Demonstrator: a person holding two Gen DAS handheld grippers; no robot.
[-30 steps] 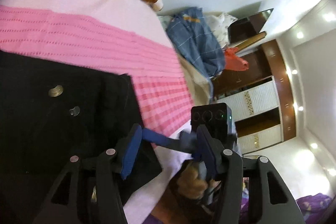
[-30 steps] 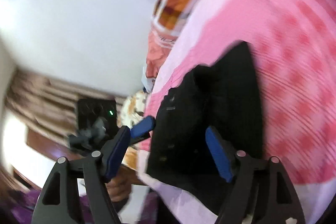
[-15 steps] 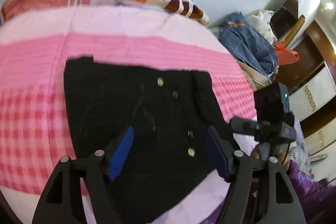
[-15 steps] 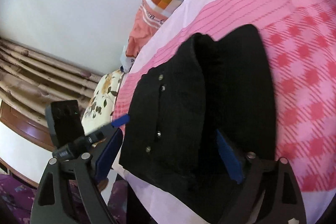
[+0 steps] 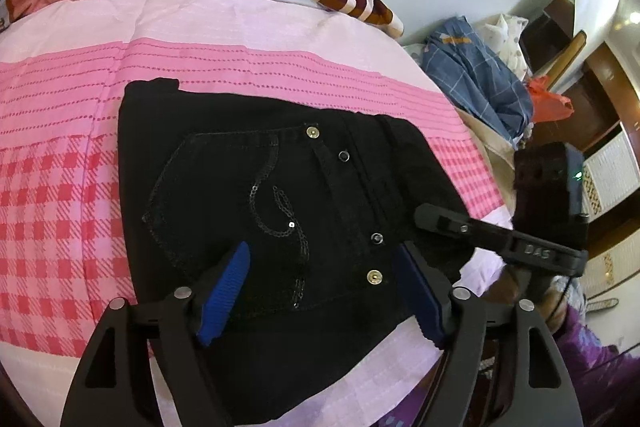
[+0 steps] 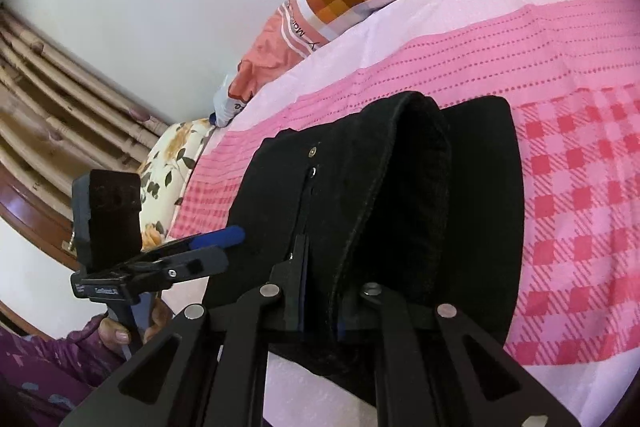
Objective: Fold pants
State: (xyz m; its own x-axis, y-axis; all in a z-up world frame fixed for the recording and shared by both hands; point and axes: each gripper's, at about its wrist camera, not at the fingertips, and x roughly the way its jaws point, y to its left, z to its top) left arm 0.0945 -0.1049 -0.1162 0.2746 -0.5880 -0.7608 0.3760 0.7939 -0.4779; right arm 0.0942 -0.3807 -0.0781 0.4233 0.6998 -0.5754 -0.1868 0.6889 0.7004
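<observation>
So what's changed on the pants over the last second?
The right gripper has just snapped shut on the near edge of the black pants, where it stood wide open before. The left gripper has just been opening, nothing pinched. The pants remain flat on the pink bedspread.

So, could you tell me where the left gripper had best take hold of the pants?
At the near hem edge of the pants, coming from the bed's near side: that edge lies flat and free, level with the waistband the right gripper pinches. The left gripper hovers open above it.
</observation>
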